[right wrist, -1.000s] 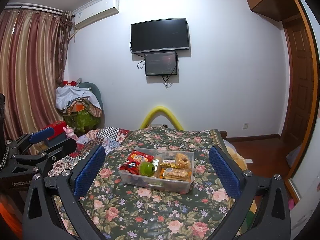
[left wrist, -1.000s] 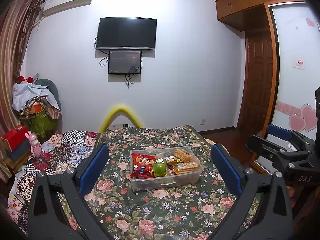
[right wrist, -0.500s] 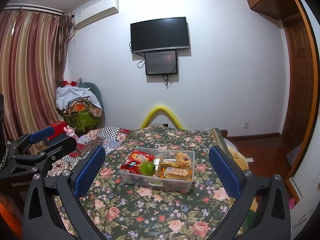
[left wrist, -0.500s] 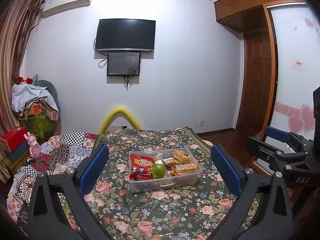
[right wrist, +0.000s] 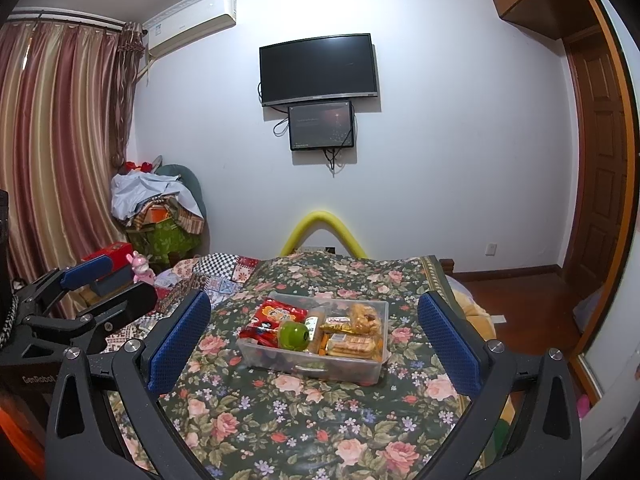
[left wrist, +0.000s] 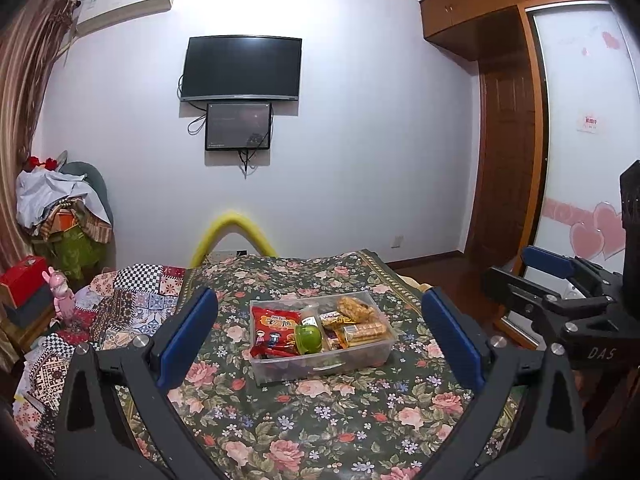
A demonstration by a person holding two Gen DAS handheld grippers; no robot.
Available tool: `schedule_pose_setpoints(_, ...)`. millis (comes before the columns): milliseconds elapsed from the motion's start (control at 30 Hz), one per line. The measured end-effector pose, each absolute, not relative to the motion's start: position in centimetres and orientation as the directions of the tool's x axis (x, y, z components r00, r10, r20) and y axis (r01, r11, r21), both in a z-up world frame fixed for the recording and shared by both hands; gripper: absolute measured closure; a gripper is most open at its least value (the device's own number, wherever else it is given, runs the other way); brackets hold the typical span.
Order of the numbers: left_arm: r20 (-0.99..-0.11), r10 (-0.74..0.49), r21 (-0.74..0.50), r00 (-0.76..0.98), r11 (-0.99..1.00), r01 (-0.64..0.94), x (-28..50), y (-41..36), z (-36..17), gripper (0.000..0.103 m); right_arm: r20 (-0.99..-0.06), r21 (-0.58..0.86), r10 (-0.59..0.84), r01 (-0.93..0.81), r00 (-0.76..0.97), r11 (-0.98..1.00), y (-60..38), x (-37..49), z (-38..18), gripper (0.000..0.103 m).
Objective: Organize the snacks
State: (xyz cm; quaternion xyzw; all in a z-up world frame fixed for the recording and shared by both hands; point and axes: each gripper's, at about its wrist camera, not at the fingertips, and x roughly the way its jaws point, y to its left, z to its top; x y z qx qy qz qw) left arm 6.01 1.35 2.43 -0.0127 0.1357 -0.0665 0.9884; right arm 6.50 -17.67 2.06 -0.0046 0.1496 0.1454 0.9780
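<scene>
Clear bin [left wrist: 320,350] of snacks sits on the flowered bed [left wrist: 312,432], straight ahead of both tools, well apart. Long axis runs left-right. Left tool [left wrist: 320,344] & right tool [right wrist: 314,344] both spread wide, empty; neither clearly nearer.

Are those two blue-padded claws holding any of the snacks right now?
No. The left gripper and the right gripper are both wide open and empty. All the snacks lie in the clear plastic box on the floral cloth, ahead of the fingers.
</scene>
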Motion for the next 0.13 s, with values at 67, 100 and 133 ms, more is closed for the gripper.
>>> schedule_pose_setpoints(67, -0.268, -0.133, -0.049, 0.954, 0.991, 0.125, 6.06, 1.41, 2.4, 0.0, -0.295, 0.036, 0.283, -0.285, 0.913, 0.958, -17.66, 6.53, 2.09, 0.0)
schedule_pose_setpoints(100, -0.268, -0.132, -0.052, 0.954, 0.991, 0.123, 6.1, 1.47, 2.39, 0.0, -0.294, 0.035, 0.283, -0.286, 0.913, 0.958, -17.67, 6.52, 2.04, 0.0)
schedule_pose_setpoints(133, -0.271, -0.132, -0.054, 0.953, 0.991, 0.122, 6.18, 1.53, 2.36, 0.0, -0.295, 0.035, 0.283, -0.286, 0.913, 0.958, -17.66, 6.54, 2.05, 0.0)
